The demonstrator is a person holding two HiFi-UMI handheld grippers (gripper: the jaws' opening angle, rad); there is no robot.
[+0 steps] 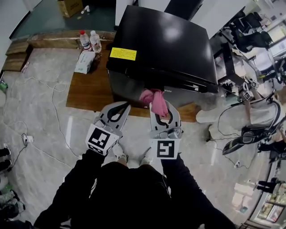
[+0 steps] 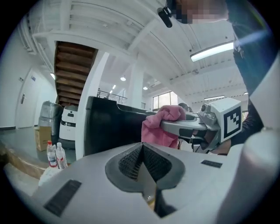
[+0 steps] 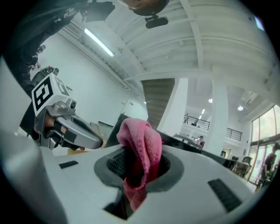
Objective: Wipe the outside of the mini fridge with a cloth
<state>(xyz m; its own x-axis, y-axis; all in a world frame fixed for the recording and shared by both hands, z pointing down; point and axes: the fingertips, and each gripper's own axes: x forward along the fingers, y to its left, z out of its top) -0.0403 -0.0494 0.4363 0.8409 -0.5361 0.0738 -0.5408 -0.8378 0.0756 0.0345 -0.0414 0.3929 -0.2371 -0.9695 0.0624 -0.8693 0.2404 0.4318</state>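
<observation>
Looking down from the head view, the mini fridge sits on a low wooden table, glossy black on top with a yellow sticker near its left edge. Both tongs are out in front of it, at the side facing the person.

The right gripper has its jaws clamped on the pink cloth. In the right gripper view the cloth is bunched up between the ribbed pads, with a fold sticking out past the tips and a tail hanging down behind them. From above, the cloth is right at the fridge's front face, just under the lip of the black top. It looks like it's touching the fridge, but from this angle I can't really be sure.

The left gripper is just beside the right one, a bit further left and lower, with its tips pointing at the fridge front but not touching it. Its own view shows the jaws pressed together with nothing between them.

Over on the left part of the table there are 2 water bottles standing next to each other and a white tissue pack just in front of them. A cardboard box sits on the floor behind the table.
</observation>
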